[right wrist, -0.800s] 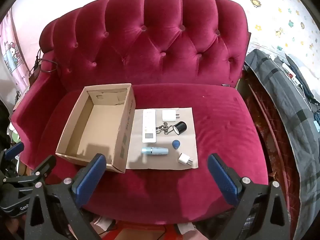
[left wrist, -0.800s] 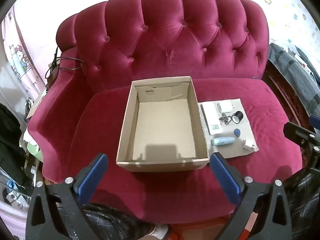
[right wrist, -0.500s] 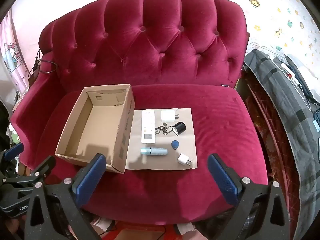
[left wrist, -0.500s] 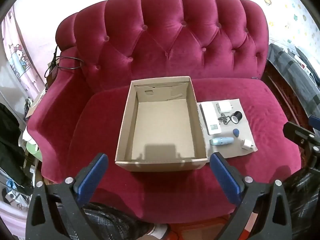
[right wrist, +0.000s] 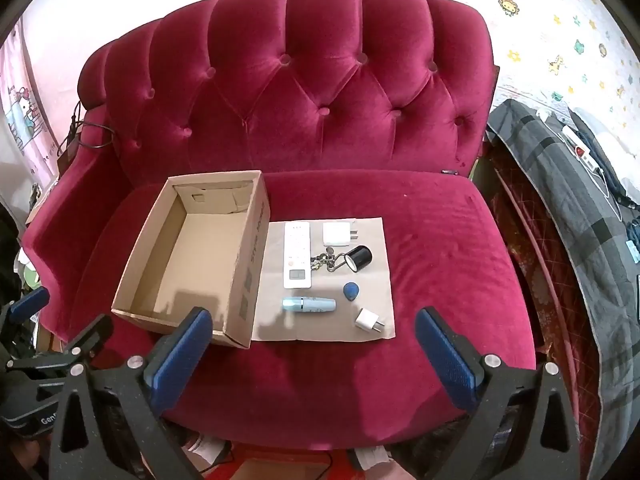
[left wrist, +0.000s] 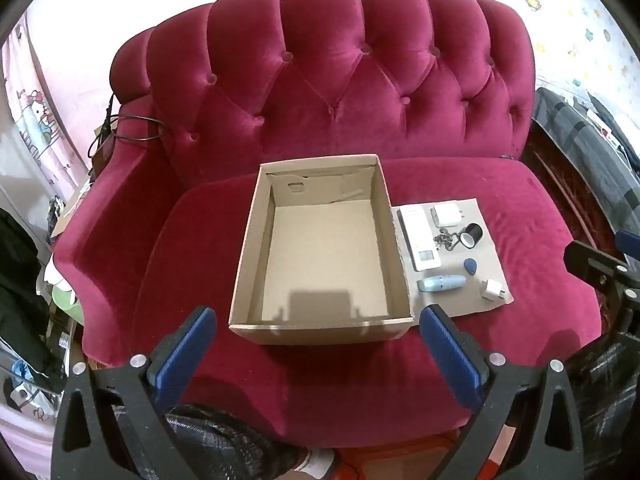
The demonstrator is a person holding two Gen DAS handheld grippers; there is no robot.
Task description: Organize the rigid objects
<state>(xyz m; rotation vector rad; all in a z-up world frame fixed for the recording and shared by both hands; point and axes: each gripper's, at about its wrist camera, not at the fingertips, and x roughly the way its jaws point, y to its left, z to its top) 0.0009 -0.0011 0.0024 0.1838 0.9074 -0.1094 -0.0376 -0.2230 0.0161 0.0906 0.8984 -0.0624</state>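
On the seat of the red sofa (right wrist: pixel 440 240) stands an open cardboard box (right wrist: pixel 208 252), toward the left edge of the seat, and nothing lies inside it, so by my judgement the organizing is not yet begun. Just beside the right wall of the box lies a flat cardboard sheet (right wrist: pixel 376 280), and all the small things rest on this sheet. A white remote (right wrist: pixel 297 255) lies along the left edge of the sheet, close to the box. At the far edge is a large white charger (right wrist: pixel 338 234). Near the middle are a bunch of keys (right wrist: pixel 324 261) and a small black cylinder (right wrist: pixel 359 258), which seem joined by a ring. Toward the near edge lie a light blue tube (right wrist: pixel 309 305), a blue key fob (right wrist: pixel 351 291) and, at the near right corner, a small white plug (right wrist: pixel 367 319).

The left gripper (left wrist: pixel 318 334) hangs in front of the box with its fingers wide apart and holds nothing. The right gripper (right wrist: pixel 314 340) hangs in front of the near edge of the sheet, also spread wide and without load. Both are well apart from every object.

I think all seven things remain to be moved, probably into the box, one after the other; the tube and the small plug are nearest to the right gripper
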